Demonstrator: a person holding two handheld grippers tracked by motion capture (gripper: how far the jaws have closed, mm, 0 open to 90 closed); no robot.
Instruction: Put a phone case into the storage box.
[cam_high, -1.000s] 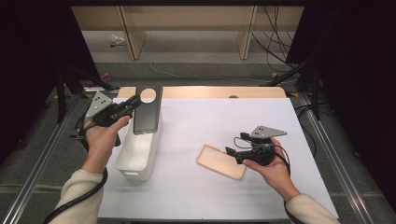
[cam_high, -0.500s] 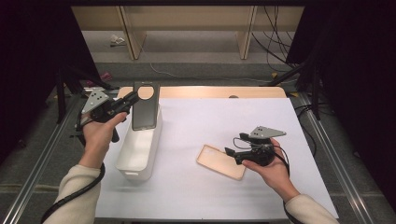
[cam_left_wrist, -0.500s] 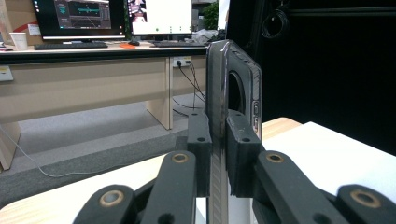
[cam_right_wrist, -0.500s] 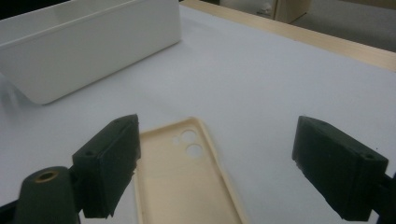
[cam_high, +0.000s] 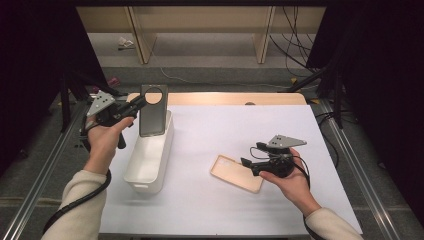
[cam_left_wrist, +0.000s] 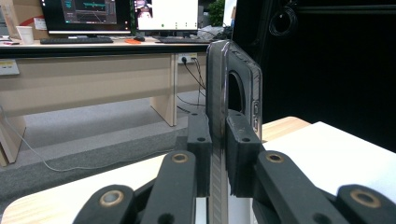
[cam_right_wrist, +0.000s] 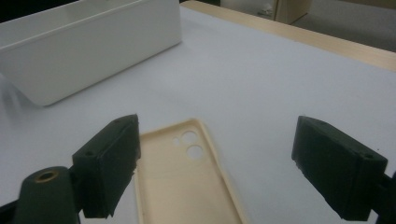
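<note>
Here left tongs (cam_high: 134, 106) clamp dark phone case (cam_high: 152, 110) upright, long axis vertical — right tongs (cam_high: 248, 162) wide open, empty.

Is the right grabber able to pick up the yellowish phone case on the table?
Probably yes: the right gripper is open right beside the beige phone case, which lies flat with nothing between them.
</note>
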